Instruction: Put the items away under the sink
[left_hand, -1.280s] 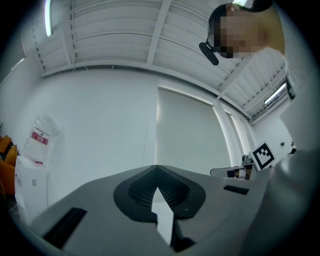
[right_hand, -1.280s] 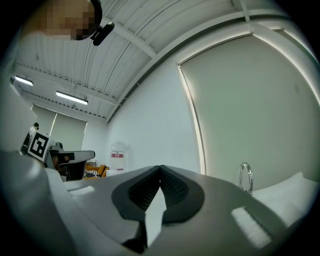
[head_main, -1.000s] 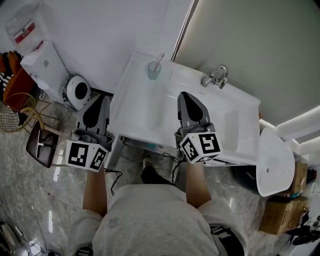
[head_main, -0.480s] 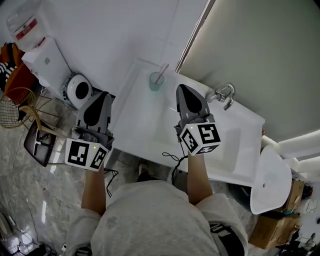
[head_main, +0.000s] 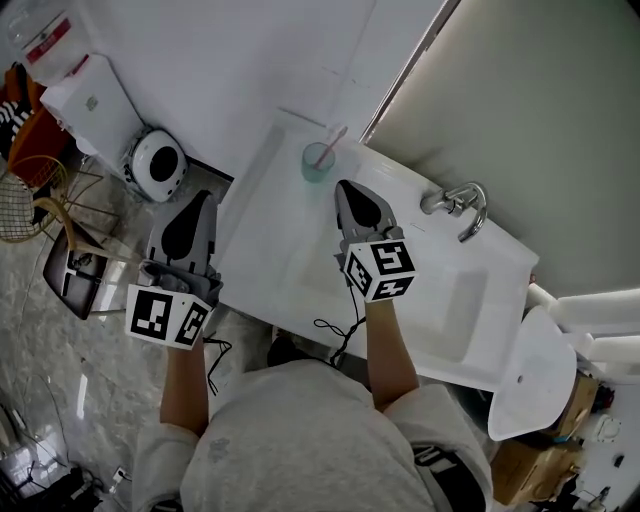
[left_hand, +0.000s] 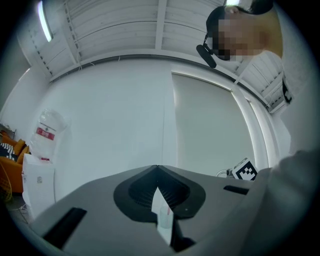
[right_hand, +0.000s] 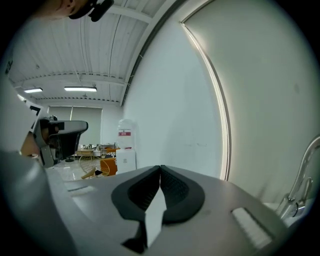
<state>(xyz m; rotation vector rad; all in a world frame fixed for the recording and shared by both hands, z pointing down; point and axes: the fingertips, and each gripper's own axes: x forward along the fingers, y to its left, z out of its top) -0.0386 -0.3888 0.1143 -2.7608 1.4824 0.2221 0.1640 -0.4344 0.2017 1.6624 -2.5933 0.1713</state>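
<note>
**Both hand-held grippers shut and empty, cup on the table**

In the head view the right hand-held gripper (head_main: 348, 190) hangs over the white table (head_main: 290, 240). Its own view shows its jaws (right_hand: 160, 167) meeting at the tips with nothing between them. The cup (head_main: 319, 160), pale green with a pink toothbrush (head_main: 333, 138) standing in it, sits at the table's far edge. It is near the right hand-held gripper's tip at 11 o'clock, and apart from it. The faucet (head_main: 457, 205) is at 3 o'clock from that tip, and the sunken basin (head_main: 440, 310) lies at 4 o'clock.

The left hand-held gripper (head_main: 203, 200) is at 9 o'clock from the right one, beyond the table's left edge and above the marbled floor (head_main: 90, 360). Its jaws (left_hand: 157, 167) are likewise closed tip to tip on nothing. A white water dispenser (head_main: 85, 100) stands against the wall at 10 o'clock from it.
</note>
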